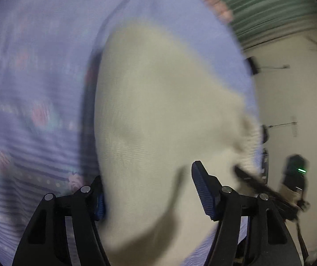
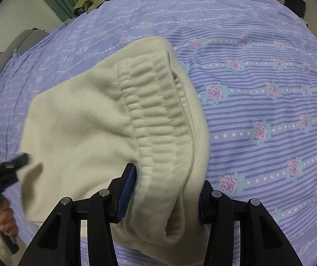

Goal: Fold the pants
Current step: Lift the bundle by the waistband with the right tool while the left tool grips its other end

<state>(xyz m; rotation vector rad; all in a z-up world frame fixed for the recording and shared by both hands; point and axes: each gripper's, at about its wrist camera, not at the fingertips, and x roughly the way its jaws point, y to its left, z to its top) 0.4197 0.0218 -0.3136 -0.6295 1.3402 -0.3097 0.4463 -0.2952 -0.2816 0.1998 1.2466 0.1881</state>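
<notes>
In the left wrist view, which is blurred, the left tongs (image 1: pixel 149 197) straddle a fold of the cream pants (image 1: pixel 158 110). The cloth fills the gap, yet the right-hand pad stands clear with its ribbed face bare, so they look open around the fabric rather than pinching it, though the blur leaves some doubt. The pants lie over the purple flowered bedsheet (image 1: pixel 36 88).

In the right wrist view, the right tongs (image 2: pixel 163 195) are clamped on a thick bunch of pants (image 2: pixel 81 122) at the ribbed waistband (image 2: pixel 154 110), lifted slightly off the bedsheet (image 2: pixel 269 88). The left tongs (image 2: pixel 14 166) reach the far edge. The knit seems soft, limp and bulky; the stiffer elastic waistband and edges offer the firmest hold.
</notes>
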